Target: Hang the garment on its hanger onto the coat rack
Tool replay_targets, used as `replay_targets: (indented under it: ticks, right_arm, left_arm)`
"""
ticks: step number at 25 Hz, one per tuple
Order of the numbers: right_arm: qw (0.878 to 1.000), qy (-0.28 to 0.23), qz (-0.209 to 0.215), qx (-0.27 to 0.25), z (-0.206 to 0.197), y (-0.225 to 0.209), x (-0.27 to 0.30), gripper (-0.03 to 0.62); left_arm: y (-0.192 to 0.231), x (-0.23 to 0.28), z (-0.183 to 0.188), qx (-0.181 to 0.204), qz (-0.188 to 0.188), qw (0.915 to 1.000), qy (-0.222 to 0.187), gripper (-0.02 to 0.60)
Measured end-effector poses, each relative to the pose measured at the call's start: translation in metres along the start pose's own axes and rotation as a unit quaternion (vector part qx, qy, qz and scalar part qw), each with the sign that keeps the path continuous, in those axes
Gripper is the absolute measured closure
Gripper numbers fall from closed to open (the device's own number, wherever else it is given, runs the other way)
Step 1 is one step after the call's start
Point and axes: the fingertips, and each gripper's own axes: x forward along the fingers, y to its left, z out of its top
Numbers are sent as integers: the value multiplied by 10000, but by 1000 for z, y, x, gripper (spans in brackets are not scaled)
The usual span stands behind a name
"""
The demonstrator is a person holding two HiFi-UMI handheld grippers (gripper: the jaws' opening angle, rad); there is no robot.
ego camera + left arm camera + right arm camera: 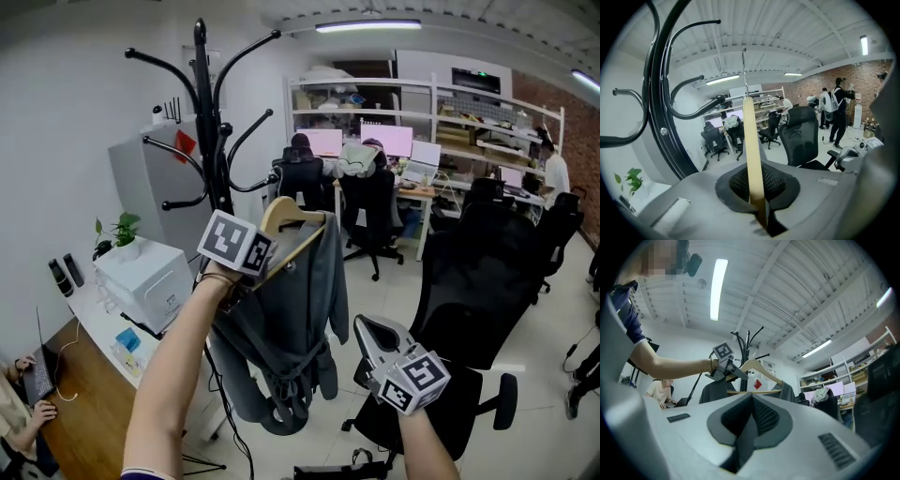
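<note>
A wooden hanger (291, 217) carries a grey garment (291, 319) that hangs down in the middle of the head view. My left gripper (265, 265) is shut on the hanger's wood, which runs up between the jaws as a pale bar (752, 140) with its metal hook (745, 70) above. The black coat rack (208, 141) stands just left of and behind the hanger, its curved arms (661, 93) close by. My right gripper (366, 328) is lower right of the garment, apart from it, shut and holding nothing. The right gripper view shows the hanger (759, 367) and the left gripper (733, 373) ahead.
A black mesh office chair (478, 281) stands right of the garment. A white cabinet (145, 277) with a plant sits left of the rack's pole, and a wooden desk (75, 403) with a seated person lies lower left. Desks, monitors and seated people fill the back.
</note>
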Motion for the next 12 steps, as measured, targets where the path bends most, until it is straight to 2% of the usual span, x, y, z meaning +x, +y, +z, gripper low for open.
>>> replay_targets:
  ticks: [3,12]
  right_arm:
    - [9999,23,-126,68,-9,-12,4,592]
    - [9996,-8,-216,163,-20,-27,19,592]
  left_arm:
    - [17,18,-2,-182,93,9998,90,572]
    - [38,45,-2,-273,205,9991,257,572]
